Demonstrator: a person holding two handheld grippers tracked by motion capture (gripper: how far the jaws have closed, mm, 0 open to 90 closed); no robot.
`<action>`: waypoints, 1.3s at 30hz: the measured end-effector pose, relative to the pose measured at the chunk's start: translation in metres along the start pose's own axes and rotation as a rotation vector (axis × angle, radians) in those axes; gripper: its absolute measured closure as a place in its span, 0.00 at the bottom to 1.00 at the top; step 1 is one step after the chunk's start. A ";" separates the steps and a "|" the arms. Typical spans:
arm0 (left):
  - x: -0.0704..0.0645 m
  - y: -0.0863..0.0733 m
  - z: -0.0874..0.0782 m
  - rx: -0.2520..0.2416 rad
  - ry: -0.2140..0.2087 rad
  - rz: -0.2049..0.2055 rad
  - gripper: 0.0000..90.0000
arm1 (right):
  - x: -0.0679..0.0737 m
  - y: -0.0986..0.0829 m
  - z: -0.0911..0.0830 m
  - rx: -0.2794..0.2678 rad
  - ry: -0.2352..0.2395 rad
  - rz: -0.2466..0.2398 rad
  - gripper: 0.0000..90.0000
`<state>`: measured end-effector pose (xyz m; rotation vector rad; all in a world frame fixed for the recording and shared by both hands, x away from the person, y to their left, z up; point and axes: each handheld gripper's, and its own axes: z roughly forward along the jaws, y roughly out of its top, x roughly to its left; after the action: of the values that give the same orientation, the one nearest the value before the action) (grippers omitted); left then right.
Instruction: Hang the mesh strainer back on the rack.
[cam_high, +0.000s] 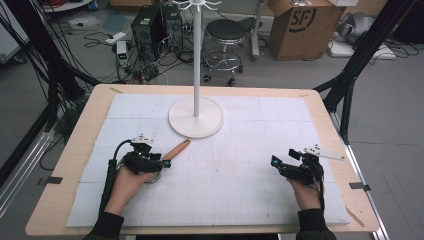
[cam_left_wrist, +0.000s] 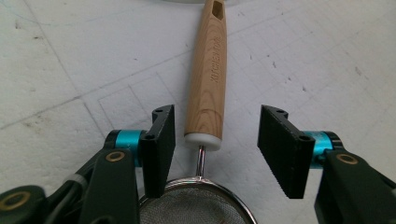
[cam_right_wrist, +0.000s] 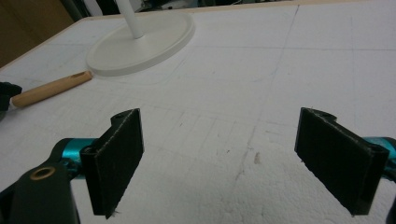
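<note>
A small metal mesh strainer (cam_left_wrist: 196, 207) with a light wooden handle (cam_left_wrist: 210, 79) lies on the white foam mat (cam_high: 225, 170). Its handle (cam_high: 177, 149) points toward the round base of a white stand (cam_high: 196, 117). My left gripper (cam_high: 164, 161) hovers over the strainer where the handle joins the bowl. In the left gripper view the left gripper (cam_left_wrist: 215, 140) is open, with the handle's lower end between its jaws and untouched. My right gripper (cam_high: 276, 163) rests at the right of the mat, apart from the strainer. The right gripper (cam_right_wrist: 219, 158) is open, with only bare mat between its jaws.
The stand's thin pole (cam_high: 196, 55) rises from its base (cam_right_wrist: 144, 42) at the mat's far centre. The wooden table edge (cam_high: 65, 165) frames the mat. Beyond the table are a stool (cam_high: 223, 35), a cardboard box (cam_high: 300, 25), and cables on the floor.
</note>
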<state>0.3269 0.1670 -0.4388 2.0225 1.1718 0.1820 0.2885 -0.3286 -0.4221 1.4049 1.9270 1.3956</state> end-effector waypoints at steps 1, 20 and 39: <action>-0.001 0.000 0.001 0.007 0.005 0.008 0.60 | 0.000 0.000 0.000 0.000 0.001 0.002 0.16; -0.018 0.002 0.008 0.072 0.153 0.132 0.72 | 0.001 0.000 0.000 0.001 0.004 0.003 0.16; -0.027 0.012 0.012 0.159 0.200 0.227 0.77 | 0.001 0.000 0.001 0.004 0.006 0.001 0.16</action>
<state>0.3255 0.1358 -0.4327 2.3204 1.1027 0.4244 0.2888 -0.3275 -0.4222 1.4055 1.9334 1.3989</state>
